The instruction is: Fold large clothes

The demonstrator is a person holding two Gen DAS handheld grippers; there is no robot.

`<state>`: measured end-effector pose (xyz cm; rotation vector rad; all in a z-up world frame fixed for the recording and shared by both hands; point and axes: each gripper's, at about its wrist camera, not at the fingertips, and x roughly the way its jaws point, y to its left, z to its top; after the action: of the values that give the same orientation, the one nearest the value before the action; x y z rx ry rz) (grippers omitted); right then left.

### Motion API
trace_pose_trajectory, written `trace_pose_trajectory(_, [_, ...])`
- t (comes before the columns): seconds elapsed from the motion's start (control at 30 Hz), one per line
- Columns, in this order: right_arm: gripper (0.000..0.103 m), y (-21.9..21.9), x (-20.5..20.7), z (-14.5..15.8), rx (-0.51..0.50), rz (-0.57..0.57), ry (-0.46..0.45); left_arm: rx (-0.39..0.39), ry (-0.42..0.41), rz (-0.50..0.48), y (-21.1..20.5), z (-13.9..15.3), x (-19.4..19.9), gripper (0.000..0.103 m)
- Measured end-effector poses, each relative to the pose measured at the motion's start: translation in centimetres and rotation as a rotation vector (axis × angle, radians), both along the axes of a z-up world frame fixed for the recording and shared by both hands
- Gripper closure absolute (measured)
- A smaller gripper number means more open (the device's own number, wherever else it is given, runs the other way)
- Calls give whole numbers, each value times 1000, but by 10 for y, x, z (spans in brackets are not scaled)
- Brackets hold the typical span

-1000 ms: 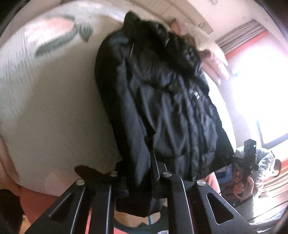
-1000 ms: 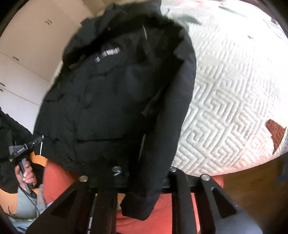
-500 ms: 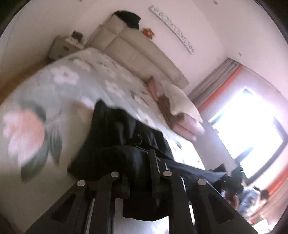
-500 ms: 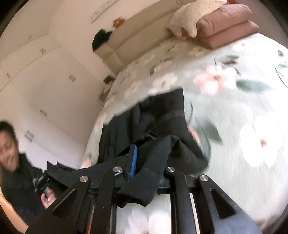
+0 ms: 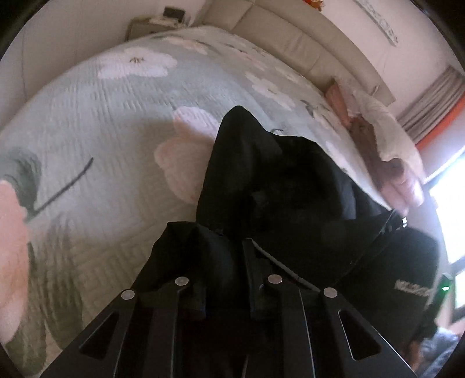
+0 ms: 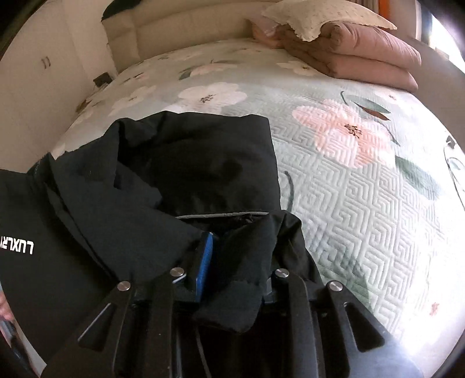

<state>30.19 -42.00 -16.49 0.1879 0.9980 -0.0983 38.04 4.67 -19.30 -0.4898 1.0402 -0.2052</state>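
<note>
A large black padded jacket lies partly on the pale green floral bedspread, its far part bunched on the bed. My left gripper is shut on a fold of the jacket's near edge. In the right wrist view the same jacket spreads to the left, with white lettering on its chest. My right gripper is shut on another fold of the jacket; its blue finger pad shows beside the cloth.
Folded pink quilts with a cream pillow sit at the head of the bed. A beige padded headboard runs behind. A nightstand stands at the far corner. A bright window is at the right.
Both grippers have carried the jacket from hanging upright over the bed's edge down onto the bedspread. The jacket now lies bunched on the bed, still held at both places.
</note>
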Motion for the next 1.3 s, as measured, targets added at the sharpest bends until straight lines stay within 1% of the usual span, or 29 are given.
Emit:
trace_pose_trajectory(0.07, [77,-5,-2,3,33,11,12,-20,-13,-30,7,7,-5,82])
trace_pose_trajectory(0.13, [75,-14,-8,12,103,11,25,-15,-38,-76,13,24,-20,82])
trace_pose_trajectory(0.2, [70,-26,-20,25,211,-11,25,-5,-110,-129,17,47,-43,82])
trace_pose_trajectory(0.23, [62,-39,-29,32,288,-30,13,-7,-140,-145,21,57,-54,80])
trace_pose_trajectory(0.27, [51,-43,-32,36,331,-48,2,-14,-163,-155,26,67,-66,79])
trace_pose_trajectory(0.3, [48,-54,-43,44,385,-74,-21,-32,-178,-163,36,79,-78,76])
trace_pose_trajectory(0.33, [37,-65,-54,50,423,-109,-36,-50,-177,-168,41,84,-83,74])
trace_pose_trajectory(0.37, [23,-77,-63,55,451,-148,-47,-71,-171,-172,46,90,-88,73])
trace_pose_trajectory(0.4, [20,-91,-77,61,482,-194,-68,-107,-156,-170,55,95,-95,71])
trace_pose_trajectory(0.47, [19,-109,-97,66,522,-239,-100,-126,-133,-137,63,101,-101,54])
trace_pose_trajectory(0.5, [19,-116,-108,68,525,-258,-105,-124,-141,-79,73,106,-109,38])
trace_pose_trajectory(0.53, [19,-120,-117,69,511,-268,-101,-124,-158,-42,81,108,-114,34])
trace_pose_trajectory(0.6, [19,-121,-127,69,481,-259,-84,-150,-186,0,93,111,-123,32])
trace_pose_trajectory(0.63, [19,-120,-130,68,467,-244,-74,-166,-186,15,96,110,-127,32])
trace_pose_trajectory(0.67, [19,-117,-131,66,454,-227,-64,-171,-184,15,97,109,-129,32])
trace_pose_trajectory(0.7, [19,-113,-129,65,437,-209,-54,-157,-179,1,92,107,-129,32])
trace_pose_trajectory(0.8, [19,-92,-121,62,376,-139,-37,-52,-156,-55,70,99,-123,32])
trace_pose_trajectory(0.9, [19,-66,-109,70,284,-27,-75,52,-153,-108,48,88,-110,32])
trace_pose_trajectory(1.0, [19,-45,-89,74,205,69,-121,101,-163,-114,37,77,-88,32])
trace_pose_trajectory(1.07, [19,-37,-69,71,149,123,-136,115,-171,-105,38,72,-72,32])
trace_pose_trajectory(1.1, [19,-33,-56,69,111,160,-147,109,-173,-105,40,69,-63,32])
trace_pose_trajectory(1.13, [19,-32,-48,68,92,188,-156,66,-170,-120,45,64,-50,32])
trace_pose_trajectory(1.17, [19,-30,-36,66,77,225,-161,4,-165,-154,49,60,-41,32])
trace_pose_trajectory(1.2, [19,-30,-29,64,73,245,-156,-41,-155,-181,50,57,-36,32])
trace_pose_trajectory(1.23, [19,-29,-18,61,71,270,-140,-93,-126,-211,53,49,-26,32])
trace_pose_trajectory(1.3, [19,-30,1,57,64,299,-108,-118,-69,-212,58,39,-12,32])
